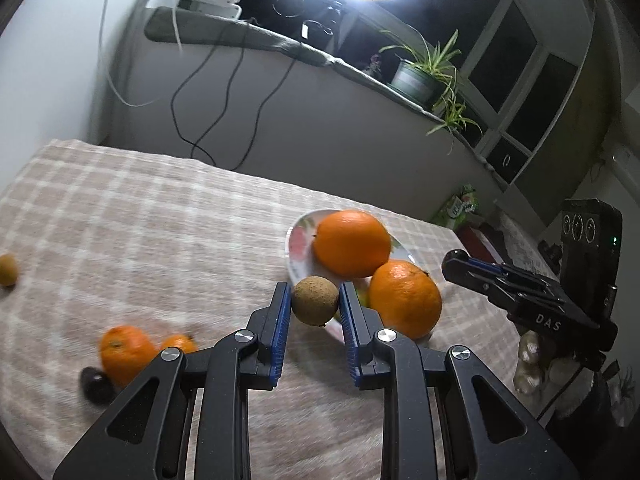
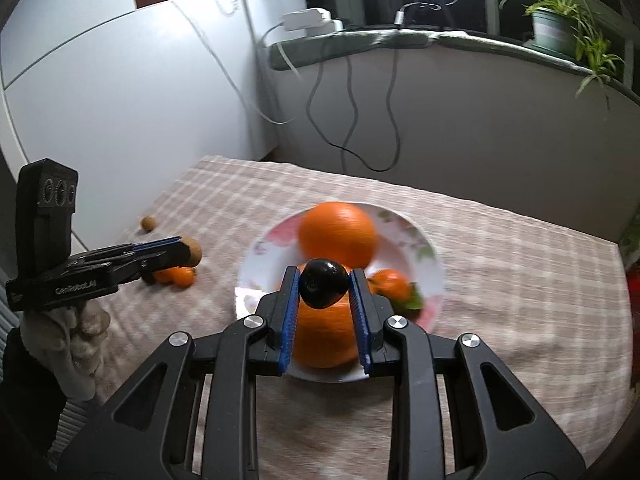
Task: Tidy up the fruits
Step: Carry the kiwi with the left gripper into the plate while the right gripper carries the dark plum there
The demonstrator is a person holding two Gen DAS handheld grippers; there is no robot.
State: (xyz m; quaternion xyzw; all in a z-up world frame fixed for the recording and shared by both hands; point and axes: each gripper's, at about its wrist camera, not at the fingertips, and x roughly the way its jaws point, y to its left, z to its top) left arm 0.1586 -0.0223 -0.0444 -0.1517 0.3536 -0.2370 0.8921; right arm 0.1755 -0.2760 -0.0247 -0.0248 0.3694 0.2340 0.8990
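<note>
Here the left gripper [image 1: 314, 300] pinches a small brown fruit [image 1: 315, 300] near the plate [image 2: 430, 268], and the right gripper [image 2: 324, 290] clamps a dark plum-like fruit [image 2: 324, 288] above it. Both look light, smooth and bruisable, so a gentle grip across the widest middle seems best.

wrist views angled down, plate [image 1: 298, 240] shared

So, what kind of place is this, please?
Probably a room in a home: a table under a checked cloth, a floral plate of oranges, and a potted plant on the windowsill.
</note>
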